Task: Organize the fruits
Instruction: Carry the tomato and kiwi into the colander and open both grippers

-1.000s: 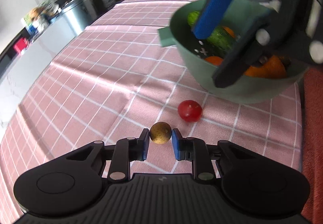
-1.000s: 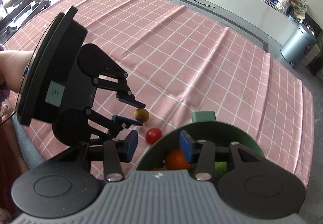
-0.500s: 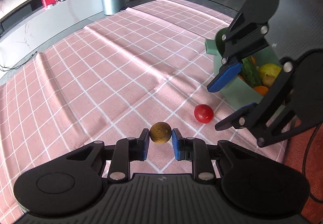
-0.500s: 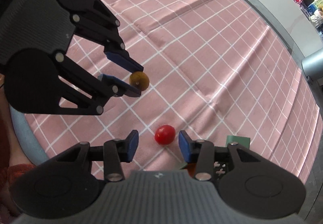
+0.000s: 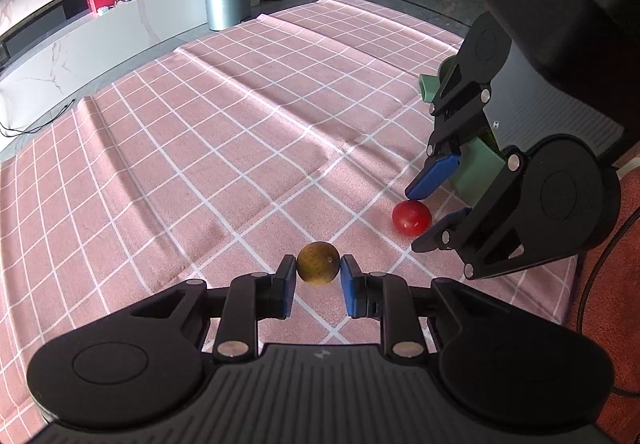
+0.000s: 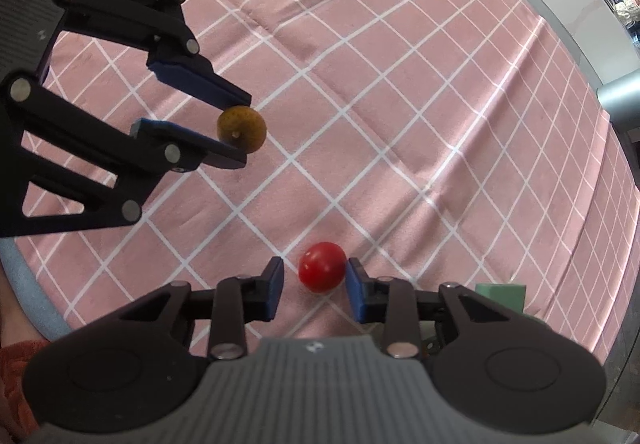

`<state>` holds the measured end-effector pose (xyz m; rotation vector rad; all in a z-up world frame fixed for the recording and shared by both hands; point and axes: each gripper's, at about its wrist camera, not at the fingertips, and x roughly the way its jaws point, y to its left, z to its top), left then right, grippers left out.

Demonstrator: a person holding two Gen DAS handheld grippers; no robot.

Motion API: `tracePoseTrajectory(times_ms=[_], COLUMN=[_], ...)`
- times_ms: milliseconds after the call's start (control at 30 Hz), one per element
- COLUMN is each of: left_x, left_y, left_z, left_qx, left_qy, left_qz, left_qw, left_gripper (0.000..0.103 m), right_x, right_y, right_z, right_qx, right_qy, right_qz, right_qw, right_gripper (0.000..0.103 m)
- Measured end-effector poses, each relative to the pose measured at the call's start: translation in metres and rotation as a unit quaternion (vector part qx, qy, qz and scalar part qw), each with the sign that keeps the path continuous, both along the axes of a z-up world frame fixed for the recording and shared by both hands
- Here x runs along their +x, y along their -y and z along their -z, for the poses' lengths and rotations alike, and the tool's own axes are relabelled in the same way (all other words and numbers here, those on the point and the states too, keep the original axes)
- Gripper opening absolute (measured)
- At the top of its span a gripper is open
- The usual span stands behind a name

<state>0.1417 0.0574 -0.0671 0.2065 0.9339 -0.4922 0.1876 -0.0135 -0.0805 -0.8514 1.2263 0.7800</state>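
1. Here, in the left wrist view, the left gripper (image 5: 318, 281) pinches a small brownish-yellow round fruit (image 5: 318, 263) between its blue pads, clear of the pink checked tablecloth (image 5: 224, 148)
2. To the right in the same view, the right gripper (image 5: 424, 216) points down at a red tomato (image 5: 411, 218) lying on the tablecloth; one blue pad touches the tomato's top and the other sits just beside it
3. A green bowl (image 5: 476, 172) stands behind the right gripper, largely hidden by it
4. In the right wrist view, the right gripper (image 6: 314, 281) has its jaws closing around the red tomato (image 6: 322, 266); the right-hand pad is at its side, while a gap remains at the left-hand pad
5. Upper left in this view, the left gripper (image 6: 238, 130) holds the brownish-yellow fruit (image 6: 242, 128) at its fingertips, well apart from the tomato
6. A corner of the green bowl (image 6: 500, 294) shows at the lower right
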Motion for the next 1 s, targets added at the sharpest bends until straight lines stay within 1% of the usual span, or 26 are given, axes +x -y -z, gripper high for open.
tracePoseTrajectory(times_ms=[100,133,300,400,500,600,733,833,933,1000], left_x=[-0.001,-0.001,-0.003,-0.006,-0.008,-0.013,-0.019,-0.025,-0.028,-0.027], left_y=[0.001,0.001,0.005,0.008,0.013,0.019,0.033,0.048,0.067,0.079], left_z=[-0.002,-0.003,-0.011,-0.016,-0.021,-0.033,-0.051,-0.063,-0.072,-0.075], left_qx=[-0.002,-0.002,-0.007,-0.003,0.004,0.002,-0.024,-0.041,-0.053,-0.066], left_qy=[0.001,-0.001,-0.002,0.0,-0.009,0.001,0.016,0.029,0.043,0.044], left_qz=[0.0,0.0,-0.001,0.001,-0.003,0.004,0.021,0.037,0.055,0.065], left_qw=[1.0,1.0,1.0,1.0,0.9999,1.0,0.9994,0.9981,0.9961,0.9948], left_gripper=[0.026,0.026,0.026,0.026,0.026,0.026,0.026,0.026,0.026,0.026], right_x=[-0.002,-0.002,-0.007,-0.012,-0.021,-0.031,-0.045,-0.053,-0.059,-0.063], right_y=[0.0,0.0,0.003,0.006,0.013,0.026,0.056,0.087,0.121,0.142], right_z=[0.002,0.002,-0.006,-0.018,-0.036,-0.056,-0.085,-0.103,-0.113,-0.116], right_qx=[-0.006,-0.007,0.013,0.031,0.058,0.088,0.127,0.149,0.161,0.165], right_qy=[0.009,0.014,0.024,0.033,0.039,0.046,0.061,0.074,0.085,0.092], right_qz=[0.001,0.002,0.009,0.014,0.024,0.038,0.067,0.097,0.126,0.145], right_qw=[1.0,1.0,1.0,0.999,0.997,0.994,0.988,0.981,0.975,0.971], right_gripper=[0.025,0.022,0.022,0.022,0.022,0.022,0.022,0.022,0.022,0.022])
